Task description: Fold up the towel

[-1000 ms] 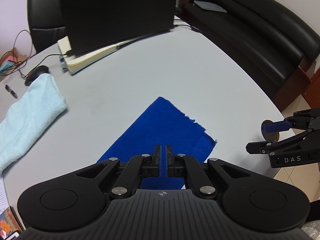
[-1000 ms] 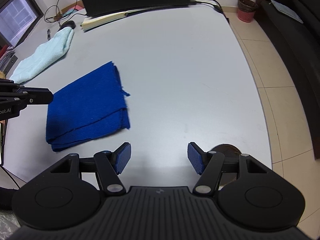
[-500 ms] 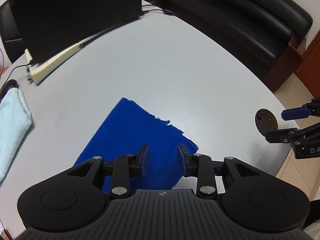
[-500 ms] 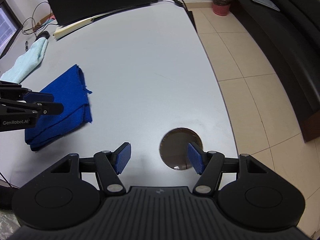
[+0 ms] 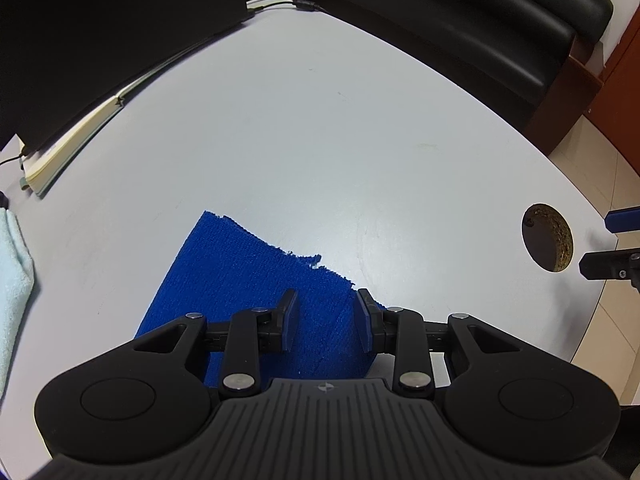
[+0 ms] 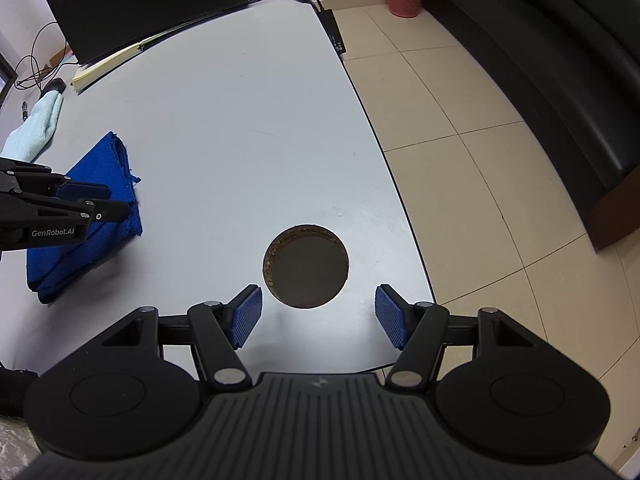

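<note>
Since the blue towel [image 5: 256, 300] already lies folded flat on the table [image 5: 320, 140], I think little is left; my left gripper [image 5: 326, 320] is partly open above it, holding nothing; my right gripper [image 6: 318, 316] gapes wide, empty.

Left hand-held gripper [image 5: 325, 318] has opened — blue towel [image 5: 248, 276] released; right [image 6: 319, 314] shifted away.
</note>
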Tool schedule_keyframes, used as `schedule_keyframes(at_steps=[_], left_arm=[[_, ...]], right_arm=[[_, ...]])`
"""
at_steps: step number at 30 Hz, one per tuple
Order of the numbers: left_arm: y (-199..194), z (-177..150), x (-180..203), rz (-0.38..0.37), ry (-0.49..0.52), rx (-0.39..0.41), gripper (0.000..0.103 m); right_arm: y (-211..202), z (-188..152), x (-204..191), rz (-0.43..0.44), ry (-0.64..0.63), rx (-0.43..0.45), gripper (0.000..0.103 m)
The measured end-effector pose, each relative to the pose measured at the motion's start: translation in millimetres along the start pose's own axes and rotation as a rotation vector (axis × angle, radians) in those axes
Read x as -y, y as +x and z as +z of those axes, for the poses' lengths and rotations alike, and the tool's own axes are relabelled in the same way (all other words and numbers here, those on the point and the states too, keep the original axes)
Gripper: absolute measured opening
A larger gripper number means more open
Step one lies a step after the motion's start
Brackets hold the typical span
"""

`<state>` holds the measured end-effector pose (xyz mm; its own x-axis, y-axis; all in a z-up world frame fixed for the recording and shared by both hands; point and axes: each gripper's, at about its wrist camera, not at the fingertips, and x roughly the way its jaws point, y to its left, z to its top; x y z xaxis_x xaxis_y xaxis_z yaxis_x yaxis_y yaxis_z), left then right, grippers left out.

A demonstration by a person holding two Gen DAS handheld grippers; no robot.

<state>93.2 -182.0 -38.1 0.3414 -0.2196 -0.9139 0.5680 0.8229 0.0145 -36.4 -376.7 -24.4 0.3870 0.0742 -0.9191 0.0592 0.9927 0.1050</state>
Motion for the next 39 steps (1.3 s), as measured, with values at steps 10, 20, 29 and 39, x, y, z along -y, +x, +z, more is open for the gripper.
schedule_keyframes(at_steps=[10, 20, 29, 39], left_arm=[[1.4, -6.8, -4.7, -0.001, -0.016, 0.022, 0.019], [-15.6, -15.4, -41.6, -0.121, -0.229, 0.046, 0.007], [-39.7, -27.9, -70.0, -0.167, -0.352, 0.105, 0.006], [-66.2, -46.2, -90.9, -0.171, -0.426, 0.127, 0.006]], right_arm=[[2.4, 2.3, 2.5, 0.002, 0.007, 0.002, 0.064], [5.6, 12.4, -6.8, 0.020, -0.025, 0.010, 0.064], [7.9, 24.2, -28.1, 0.063, -0.083, 0.021, 0.064], [7.8, 39.2, -78.4, 0.215, -0.199, 0.048, 0.064]])
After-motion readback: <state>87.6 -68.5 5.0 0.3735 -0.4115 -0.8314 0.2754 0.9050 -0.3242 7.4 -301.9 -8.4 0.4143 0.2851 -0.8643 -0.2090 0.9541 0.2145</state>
